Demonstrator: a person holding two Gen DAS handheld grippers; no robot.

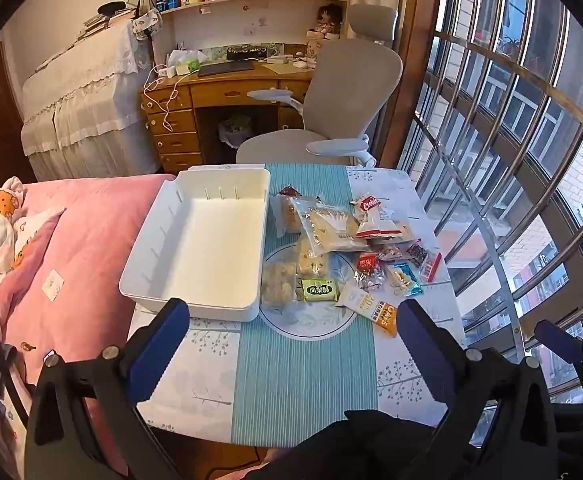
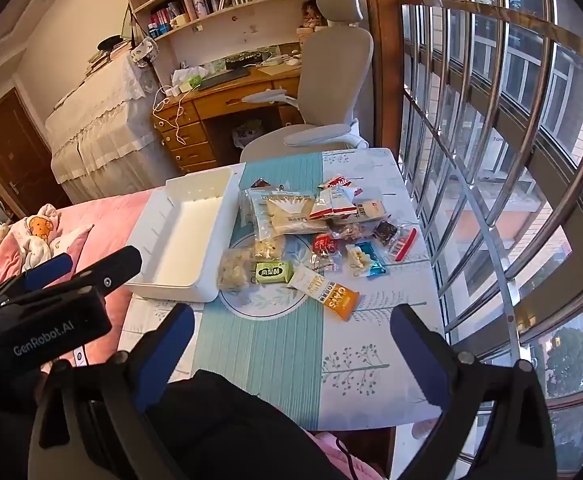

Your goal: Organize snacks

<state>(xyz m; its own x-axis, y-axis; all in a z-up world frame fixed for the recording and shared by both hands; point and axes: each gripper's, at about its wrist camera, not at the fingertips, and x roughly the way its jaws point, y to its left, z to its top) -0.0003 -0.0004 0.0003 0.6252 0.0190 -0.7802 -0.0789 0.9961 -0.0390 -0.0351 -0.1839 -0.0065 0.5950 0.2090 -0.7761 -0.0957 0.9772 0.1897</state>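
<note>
Nearest, both tools hang above the near edge of the desk (image 1: 303, 380), each with its blue-padded fingers spread wide and nothing between them: the left tool (image 1: 291, 344) and the right tool (image 2: 291, 344). A dark sleeve (image 2: 227, 420) covers the near desk edge in both views. Beyond lies the snack pile: an orange oat bar (image 2: 337, 294), a green packet (image 2: 273, 272), a blue packet (image 2: 365, 262), red wrappers (image 2: 325, 246) and larger clear bags (image 2: 287, 214), overlapping so that lower ones are partly hidden. Just left of the pile sits the white bin (image 1: 143, 268), with nothing inside. A pink bed (image 1: 91, 236) borders the desk on the left. Farther off stands a grey chair (image 1: 347, 92).
</note>
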